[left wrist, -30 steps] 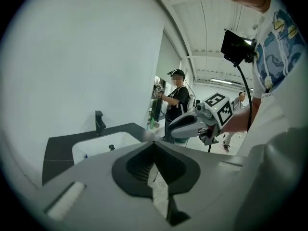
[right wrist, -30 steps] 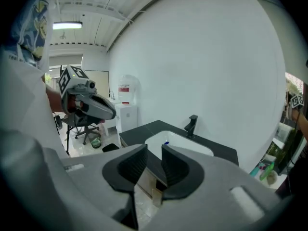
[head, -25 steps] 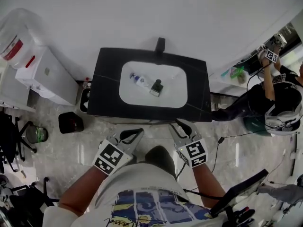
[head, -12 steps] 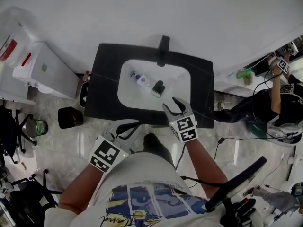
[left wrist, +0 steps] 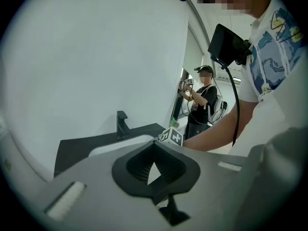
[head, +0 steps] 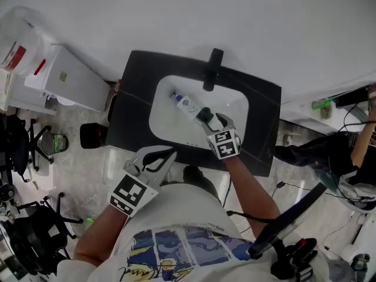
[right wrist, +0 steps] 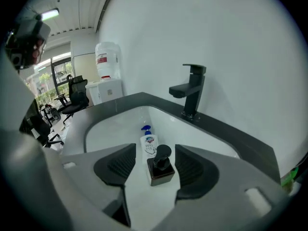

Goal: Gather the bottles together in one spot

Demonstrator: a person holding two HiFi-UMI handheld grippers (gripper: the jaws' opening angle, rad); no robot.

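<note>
The right gripper [right wrist: 155,154], jaws just opening, framed the untouched dark pump bottle [right wrist: 160,170] in the sink [right wrist: 202,134], near the white bottle [right wrist: 149,144]. It looked rigid, slick and probably top-heavy, so take its square body. The left gripper [left wrist: 154,170] was clenched on nothing.

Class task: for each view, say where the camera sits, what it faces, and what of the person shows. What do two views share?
Head view: on the head, steeply down at the sink; shows left gripper, right gripper, shirt.
Left gripper view: on that shut gripper, facing faucet and wall; shows the right arm.
Right gripper view: on that gripper, down into the sink; its jaws, just opening, flank the pump bottle.
Shared: head and right gripper views show the white bottle.
</note>
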